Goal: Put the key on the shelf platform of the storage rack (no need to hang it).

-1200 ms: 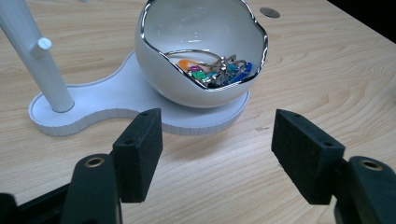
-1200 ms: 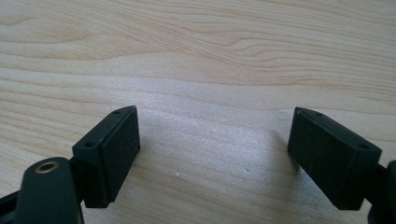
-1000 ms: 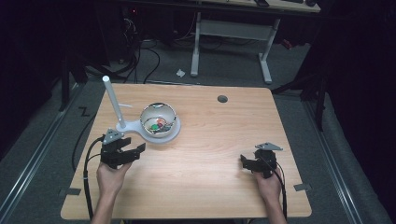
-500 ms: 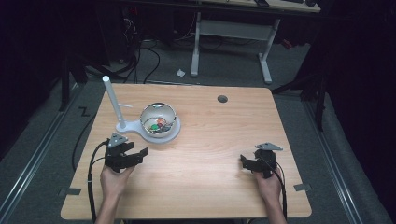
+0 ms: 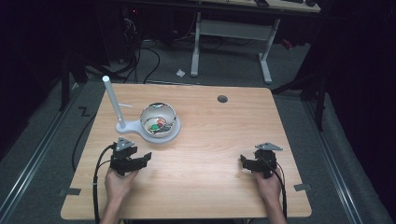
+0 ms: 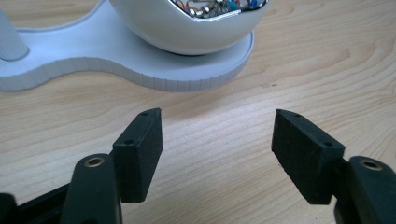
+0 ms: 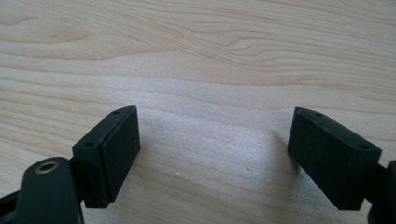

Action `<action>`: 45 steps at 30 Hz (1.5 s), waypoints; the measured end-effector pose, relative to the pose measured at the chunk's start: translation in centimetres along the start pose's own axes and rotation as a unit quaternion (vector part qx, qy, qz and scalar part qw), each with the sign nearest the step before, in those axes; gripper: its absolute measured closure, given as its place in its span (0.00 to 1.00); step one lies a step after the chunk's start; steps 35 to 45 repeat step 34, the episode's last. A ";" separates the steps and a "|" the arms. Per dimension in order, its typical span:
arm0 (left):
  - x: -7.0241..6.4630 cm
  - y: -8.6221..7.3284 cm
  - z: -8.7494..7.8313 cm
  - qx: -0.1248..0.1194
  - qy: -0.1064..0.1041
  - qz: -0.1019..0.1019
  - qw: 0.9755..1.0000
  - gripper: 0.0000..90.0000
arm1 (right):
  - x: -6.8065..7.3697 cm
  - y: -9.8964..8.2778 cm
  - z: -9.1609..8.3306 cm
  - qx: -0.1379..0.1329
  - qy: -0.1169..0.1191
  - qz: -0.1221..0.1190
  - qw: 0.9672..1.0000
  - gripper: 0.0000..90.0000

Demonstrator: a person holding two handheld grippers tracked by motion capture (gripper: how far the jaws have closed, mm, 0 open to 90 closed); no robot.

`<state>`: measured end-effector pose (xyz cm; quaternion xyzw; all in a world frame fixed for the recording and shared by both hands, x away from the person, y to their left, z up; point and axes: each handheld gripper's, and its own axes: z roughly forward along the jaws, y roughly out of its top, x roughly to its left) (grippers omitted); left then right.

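Two handheld grippers are resting low over a pale wood table (image 5: 210, 135) w/ nothing between their fingers. The left gripper (image 5: 140, 161), lower left of the high view, is pointing up-frame and a bit right, toward a white bowl (image 5: 159, 122) sitting on a white flat base (image 5: 154, 136) just above it in frame; the bowl is holding small colourful bits, too small to identify. A white upright post (image 5: 113, 102) is rising from the same base, at the bowl's left. In the left gripper view, the bowl (image 6: 187, 28) and base edge (image 6: 140, 77) are filling the top of the frame, near but apart from the black fingers (image 6: 140, 149), which are standing wide open over bare wood. The right gripper (image 5: 247, 164), lower right of the high view, is sitting well apart from the bowl, fingers (image 7: 114, 149) likewise spread, facing plain table surface.

Judging from the layout, the left hand is lining up an approach to the bowl. To do that well: keep the fingers wide, come in level w/ the table, and centre the gap on the bowl rather than on the base lip, since the base edge is low and flat, prob. a poor grip. The bowl's rounded wall could slip, so a pinch at the rim, one finger inside and one outside, is looking safer. Approx. slow closing is advisable to avoid tipping the contents out.
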<state>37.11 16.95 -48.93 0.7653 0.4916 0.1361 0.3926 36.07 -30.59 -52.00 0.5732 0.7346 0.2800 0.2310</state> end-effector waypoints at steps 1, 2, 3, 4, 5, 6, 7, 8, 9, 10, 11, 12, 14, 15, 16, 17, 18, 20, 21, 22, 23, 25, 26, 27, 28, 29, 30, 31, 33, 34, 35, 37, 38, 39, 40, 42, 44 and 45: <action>-0.1 -0.1 0.2 0.004 0.001 0.002 1.000 0.38 | 0.0 0.0 0.0 0.000 0.000 0.000 1.000 0.19; -0.1 -0.1 0.3 0.006 0.005 0.004 1.000 0.38 | 0.0 0.0 0.0 0.000 0.000 0.000 1.000 0.19; -0.2 -0.2 0.5 0.008 0.005 0.006 1.000 0.38 | 0.0 0.0 0.0 0.000 0.000 0.000 1.000 0.19; -0.2 -0.3 0.6 0.009 0.005 0.007 1.000 0.38 | 0.0 0.0 0.0 0.000 0.000 0.000 1.000 0.19; -0.3 -0.3 0.7 0.010 0.006 0.007 1.000 0.38 | 0.0 0.0 0.0 0.000 0.000 0.000 1.000 0.19; -0.3 -0.4 0.8 0.010 0.007 0.007 1.000 0.38 | 0.0 0.0 0.0 0.000 0.000 0.000 1.000 0.19; -0.3 -0.5 0.9 0.010 0.008 0.007 1.000 0.38 | 0.0 0.0 0.0 0.000 0.000 0.000 1.000 0.19; -0.3 -0.6 1.0 0.010 0.009 0.006 1.000 0.38 | 0.0 0.0 0.0 0.000 0.000 0.000 1.000 0.19; -0.4 -0.7 1.1 0.011 0.009 0.005 1.000 0.38 | 0.0 0.0 0.0 0.000 0.000 0.000 1.000 0.19; -0.4 -0.8 1.3 0.012 0.009 0.005 1.000 0.38 | 0.0 0.0 0.0 0.000 0.000 0.000 1.000 0.19; -0.4 -0.9 1.4 0.014 0.011 0.006 1.000 0.38 | 0.0 0.0 0.0 0.000 0.000 0.000 1.000 0.19; -0.4 -1.0 1.5 0.015 0.012 0.006 1.000 0.38 | 0.0 0.0 0.0 0.000 0.000 0.000 1.000 0.19; -0.4 -1.2 1.7 0.017 0.015 0.004 1.000 0.38 | 0.0 0.0 0.0 0.000 0.000 0.000 1.000 0.19; -0.4 -1.3 1.9 0.018 0.017 0.004 1.000 0.38 | 0.0 0.0 0.0 0.000 0.000 0.000 1.000 0.19; -0.4 -1.4 2.0 0.016 0.019 0.002 1.000 0.38 | 0.0 0.0 0.0 0.000 0.000 0.000 1.000 0.19; -0.4 -1.5 2.1 0.017 0.020 0.001 1.000 0.38 | 0.0 0.0 0.0 0.000 0.000 0.000 1.000 0.19; -0.4 -1.6 2.2 0.016 0.023 -0.001 1.000 0.38 | 0.0 0.0 0.0 0.000 0.000 0.001 1.000 0.19; -0.4 -1.8 2.5 0.018 0.028 0.001 0.999 0.38 | 0.0 0.0 0.0 0.000 0.000 0.001 1.000 0.19; -0.4 -1.9 2.6 0.019 0.032 0.003 0.999 0.38 | 0.0 0.0 0.0 0.000 0.000 0.001 1.000 0.19; -0.4 -2.0 2.7 0.020 0.033 0.004 0.999 0.38 | 0.0 0.0 0.0 0.000 0.000 0.001 1.000 0.19; -0.4 -2.2 2.9 0.023 0.040 0.008 0.999 0.38 | 0.0 0.0 0.0 0.000 0.000 0.001 1.000 0.19; -0.5 -2.4 3.0 0.015 0.047 0.014 0.999 0.38 | 0.0 0.0 0.0 0.000 0.000 0.001 1.000 0.19; -0.6 -2.5 3.0 0.015 0.052 0.019 0.998 0.38 | 0.0 0.0 0.0 0.000 0.000 0.001 1.000 0.19; -0.8 -2.6 3.1 0.012 0.061 0.026 0.998 0.38 | 0.0 0.0 0.0 0.000 0.000 0.001 1.000 0.19; -1.0 -2.6 3.2 0.013 0.067 0.029 0.997 0.38 | 0.0 0.0 0.0 0.000 0.000 0.000 1.000 0.19; -1.2 -2.6 3.2 0.015 0.069 0.036 0.997 0.37 | 0.0 0.0 0.0 0.001 0.000 0.001 1.000 0.19; -1.2 -2.6 3.2 0.016 0.068 0.034 0.997 0.37 | 0.0 0.0 0.0 0.000 0.000 0.001 1.000 0.19; -1.2 -2.6 3.2 0.016 0.069 0.032 0.997 0.36 | 0.0 0.0 0.0 0.000 0.000 0.001 1.000 0.19; -1.1 -2.6 3.2 0.016 0.070 0.031 0.997 0.35 | 0.0 0.0 0.0 0.000 0.000 0.001 1.000 0.19; -1.1 -2.6 3.2 0.015 0.070 0.030 0.997 0.35 | 0.0 0.0 0.0 0.000 0.000 0.001 1.000 0.19; -1.1 -2.6 3.2 0.015 0.070 0.030 0.997 0.35 | 0.0 0.0 0.0 0.000 0.000 0.001 1.000 0.19; -1.1 -2.6 3.2 0.015 0.070 0.030 0.997 0.35 | 0.0 0.0 0.0 0.000 0.000 0.001 1.000 0.19; -1.1 -2.6 3.2 0.015 0.070 0.030 0.997 0.35 | 0.0 0.0 0.0 0.000 0.000 0.001 1.000 0.19; -1.1 -2.6 3.2 0.015 0.070 0.030 0.997 0.35 | 0.0 0.0 0.0 0.000 0.000 0.001 1.000 0.19; -1.1 -2.6 3.2 0.015 0.070 0.030 0.997 0.35 | 0.0 0.0 0.0 0.000 0.000 0.001 1.000 0.19; -1.1 -2.6 3.2 0.015 0.070 0.030 0.997 0.35 | 0.0 0.0 0.0 0.000 0.000 0.001 1.000 0.19; -1.1 -2.6 3.2 0.015 0.070 0.030 0.997 0.35 | 0.0 0.0 0.0 0.000 0.000 0.001 1.000 0.19; -1.1 -2.6 3.2 0.015 0.070 0.030 0.997 0.35 | 0.0 0.0 0.0 0.000 0.000 0.001 1.000 0.19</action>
